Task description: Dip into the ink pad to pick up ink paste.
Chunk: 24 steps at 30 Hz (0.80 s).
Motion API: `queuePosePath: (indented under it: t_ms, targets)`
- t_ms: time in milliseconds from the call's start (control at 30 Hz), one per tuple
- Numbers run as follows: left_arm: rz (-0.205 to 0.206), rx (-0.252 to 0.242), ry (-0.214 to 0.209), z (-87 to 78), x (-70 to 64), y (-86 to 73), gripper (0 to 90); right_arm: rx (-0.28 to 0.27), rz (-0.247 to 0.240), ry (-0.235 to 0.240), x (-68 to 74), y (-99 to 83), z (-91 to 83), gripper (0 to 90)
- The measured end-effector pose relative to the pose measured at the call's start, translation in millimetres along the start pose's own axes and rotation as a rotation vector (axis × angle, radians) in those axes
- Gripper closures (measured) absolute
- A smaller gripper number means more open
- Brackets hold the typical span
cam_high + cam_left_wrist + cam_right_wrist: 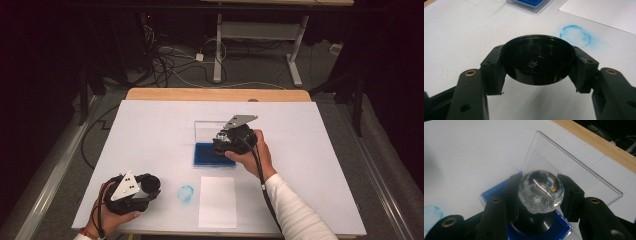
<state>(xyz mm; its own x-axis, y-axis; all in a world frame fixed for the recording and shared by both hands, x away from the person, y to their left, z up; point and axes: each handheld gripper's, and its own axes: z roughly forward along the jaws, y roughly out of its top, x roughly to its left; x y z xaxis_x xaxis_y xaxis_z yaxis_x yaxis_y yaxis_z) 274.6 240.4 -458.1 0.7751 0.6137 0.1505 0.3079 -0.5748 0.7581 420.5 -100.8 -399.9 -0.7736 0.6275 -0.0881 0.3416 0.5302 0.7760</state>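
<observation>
Gripping a stamp by its clear faceted knob (541, 191), our right tongs (539, 192) hold its black base down on the blue ink pad (492, 191), whose clear lid (571, 173) stands open just beyond the jaws. Our left tongs (537, 67) are closed around a round black cap (537, 60), held a little above the white surface (456, 37), with a smudged blue ring print (575, 35) just beyond it and a white paper sheet (606, 12) farther off.
</observation>
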Motion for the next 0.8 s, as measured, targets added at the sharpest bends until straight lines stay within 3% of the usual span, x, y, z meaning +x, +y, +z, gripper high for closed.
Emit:
queuePosePath:
  t_ms: [200, 367, 633, 733, 767, 800]
  targets:
    - [0.006, 0.004, -0.004, 0.2, -0.2, -0.1, 36.4, 0.021, -0.022, -0.001, 7.1, -2.0, 12.3, 56.8]
    - [0.004, 0.005, -0.007, 0.4, 0.0, -0.7, 36.4, 0.044, -0.004, 0.012, 6.8, -11.2, 23.6, 56.8]
    - [0.004, 0.007, -0.008, 1.5, -0.2, -0.7, 36.4, 0.057, 0.009, 0.024, 7.0, -17.9, 30.9, 56.8]
    - [0.007, 0.013, -0.01, 1.9, -0.3, -0.5, 36.4, 0.058, -0.011, 0.026, 8.4, -19.0, 31.2, 56.7]
    - [-0.02, -0.004, -0.015, 3.1, -2.7, -0.6, 36.4, 0.055, -0.022, 0.023, 8.8, -19.9, 31.4, 56.8]
    - [0.009, 0.015, -0.012, 2.1, -1.1, -0.3, 36.4, 0.053, -0.017, 0.021, 10.6, -21.3, 31.1, 56.7]
